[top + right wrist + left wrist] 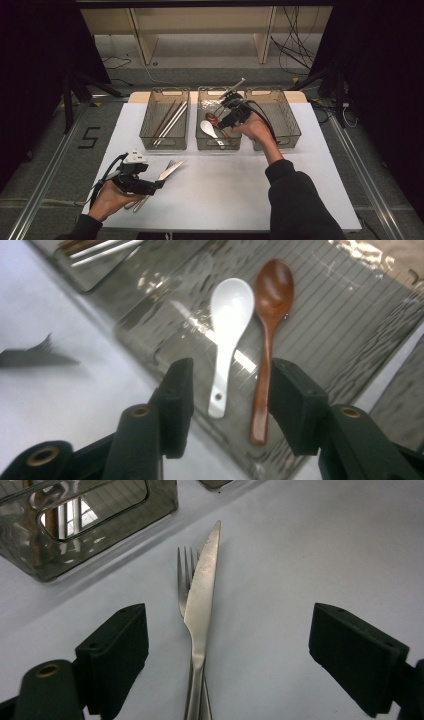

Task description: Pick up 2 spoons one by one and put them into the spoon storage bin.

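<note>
middle bin (202, 142), white spoon (227, 335) beside brown spoon (270, 325), chopsticks (169, 122) in left bin (148, 136)

We have open worktop (225, 190) across the middle and right front. At the left front, a knife (202, 595) lying over a fork (184, 577) sits between the wide-open jaws of our left gripper (159, 184). Three bins (165, 120) stand side by side along the far edge, walls nearly touching. Our right gripper (231, 100) hangs over the middle bin, where two spoons (227, 330) lie on the floor.
</note>
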Demonstrator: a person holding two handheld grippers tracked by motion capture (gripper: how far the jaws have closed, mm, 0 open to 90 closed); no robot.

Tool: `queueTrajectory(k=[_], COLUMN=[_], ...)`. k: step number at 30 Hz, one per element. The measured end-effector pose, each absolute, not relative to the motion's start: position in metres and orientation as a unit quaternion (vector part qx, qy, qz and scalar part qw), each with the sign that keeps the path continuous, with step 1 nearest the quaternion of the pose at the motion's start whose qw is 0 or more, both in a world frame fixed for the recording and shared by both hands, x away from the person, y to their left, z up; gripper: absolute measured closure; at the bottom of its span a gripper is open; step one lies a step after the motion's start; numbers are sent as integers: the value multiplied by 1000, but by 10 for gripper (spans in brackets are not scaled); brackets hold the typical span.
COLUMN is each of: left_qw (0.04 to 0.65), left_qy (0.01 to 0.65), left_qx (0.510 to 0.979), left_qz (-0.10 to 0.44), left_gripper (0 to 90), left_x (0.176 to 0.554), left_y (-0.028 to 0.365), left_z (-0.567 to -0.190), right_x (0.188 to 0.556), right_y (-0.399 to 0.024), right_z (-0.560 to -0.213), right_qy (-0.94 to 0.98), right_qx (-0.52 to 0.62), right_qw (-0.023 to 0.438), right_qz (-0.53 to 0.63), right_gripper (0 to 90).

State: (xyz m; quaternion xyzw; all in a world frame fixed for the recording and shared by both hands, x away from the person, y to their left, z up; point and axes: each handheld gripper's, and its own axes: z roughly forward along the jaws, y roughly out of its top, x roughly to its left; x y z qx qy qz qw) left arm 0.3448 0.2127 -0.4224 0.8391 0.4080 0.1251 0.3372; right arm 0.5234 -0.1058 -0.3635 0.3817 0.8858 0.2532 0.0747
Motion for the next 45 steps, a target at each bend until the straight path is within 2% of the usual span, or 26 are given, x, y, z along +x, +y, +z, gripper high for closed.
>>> queueTrajectory(k=[6, 20, 32, 45], left_qw=[333, 293, 267, 245], left_qy=[414, 427, 428, 426], left_qx=[837, 847, 856, 864], left_qz=[127, 118, 114, 108], left_gripper=[155, 159, 166, 182], left_x=[347, 352, 354, 354], left_y=[216, 219, 221, 222], left_z=[-423, -431, -435, -439], right_x=[488, 421, 390, 374], right_y=[-119, -152, -174, -180], right_z=[-358, -376, -395, -405], right_qy=[891, 891, 884, 885], right_qx=[355, 336, 345, 346], right_qw=[70, 61, 50, 46], right_qz=[274, 299, 311, 309], right_gripper=[425, 380, 362, 362])
